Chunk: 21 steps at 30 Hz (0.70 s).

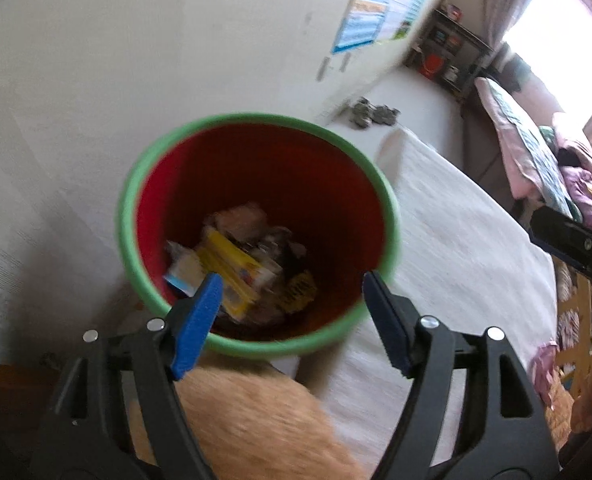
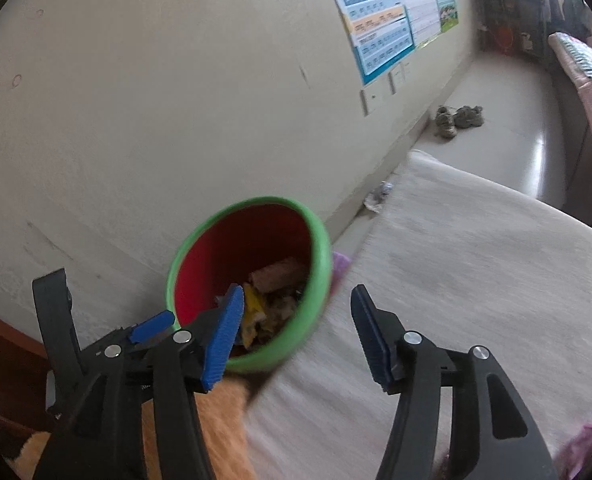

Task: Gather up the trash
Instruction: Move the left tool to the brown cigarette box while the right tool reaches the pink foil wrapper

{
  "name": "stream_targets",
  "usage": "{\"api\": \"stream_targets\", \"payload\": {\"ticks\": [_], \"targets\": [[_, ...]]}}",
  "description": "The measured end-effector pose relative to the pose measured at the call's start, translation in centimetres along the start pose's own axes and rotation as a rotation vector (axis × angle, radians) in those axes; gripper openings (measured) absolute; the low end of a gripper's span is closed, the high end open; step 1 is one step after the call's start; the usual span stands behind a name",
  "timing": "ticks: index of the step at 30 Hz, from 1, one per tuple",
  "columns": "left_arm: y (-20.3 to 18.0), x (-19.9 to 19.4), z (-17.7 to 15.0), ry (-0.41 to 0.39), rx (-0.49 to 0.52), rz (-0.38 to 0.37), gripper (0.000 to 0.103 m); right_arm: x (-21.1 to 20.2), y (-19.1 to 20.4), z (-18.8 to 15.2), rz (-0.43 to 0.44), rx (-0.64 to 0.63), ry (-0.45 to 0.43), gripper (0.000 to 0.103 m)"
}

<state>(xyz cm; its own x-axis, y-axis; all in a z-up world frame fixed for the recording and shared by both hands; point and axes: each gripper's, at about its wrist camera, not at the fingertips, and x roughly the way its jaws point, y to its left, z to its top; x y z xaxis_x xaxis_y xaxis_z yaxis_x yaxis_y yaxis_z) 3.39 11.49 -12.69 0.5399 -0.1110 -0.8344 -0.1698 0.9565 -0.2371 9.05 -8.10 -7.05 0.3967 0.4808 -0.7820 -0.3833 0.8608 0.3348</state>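
A red bin with a green rim (image 1: 256, 216) is being seen from above, standing by the white wall (image 1: 136, 60) at the edge of a pale rug (image 1: 456, 240). Trash (image 1: 240, 264) is being kept at its bottom: a yellow box (image 1: 232, 264), crumpled paper (image 1: 244, 216) and a yellow wrapper (image 1: 302, 290). The left gripper (image 1: 292, 292) is being held over the bin with its blue pads spread wide and nothing between them. The right gripper (image 2: 296, 312) is being held just beside the bin (image 2: 252, 280), spread wide too and holding nothing. Something orange and fuzzy (image 1: 248, 420) is being seen under both grippers. One more crumpled scrap (image 2: 378, 196) is lying by the wall, well apart from the bin. A pair of shoes (image 2: 458, 118) is being kept farther along the wall.
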Motion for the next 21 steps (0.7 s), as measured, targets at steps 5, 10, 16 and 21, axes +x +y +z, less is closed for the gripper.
{"api": "stream_targets", "payload": {"ticks": [5,10,16,21], "targets": [[-3.5,0.0,-2.1,0.044,0.069,-0.052,0.070,-3.1,-3.1,-4.2,-0.116,-0.039,0.035,0.060],[-5.9,0.4,-3.7,0.090,0.119,-0.079,0.070,-7.1,-10.2,-9.8,-0.323,0.042,0.109,0.063],[-9.3,0.5,-4.5,0.124,0.169,-0.125,0.070,-12.3,-18.7,-15.5,-0.506,0.262,0.152,0.072],[-13.4,0.3,-6.2,0.174,0.241,-0.180,0.070,-14.7,-22.4,-18.9,-0.522,0.402,0.152,0.074]]}}
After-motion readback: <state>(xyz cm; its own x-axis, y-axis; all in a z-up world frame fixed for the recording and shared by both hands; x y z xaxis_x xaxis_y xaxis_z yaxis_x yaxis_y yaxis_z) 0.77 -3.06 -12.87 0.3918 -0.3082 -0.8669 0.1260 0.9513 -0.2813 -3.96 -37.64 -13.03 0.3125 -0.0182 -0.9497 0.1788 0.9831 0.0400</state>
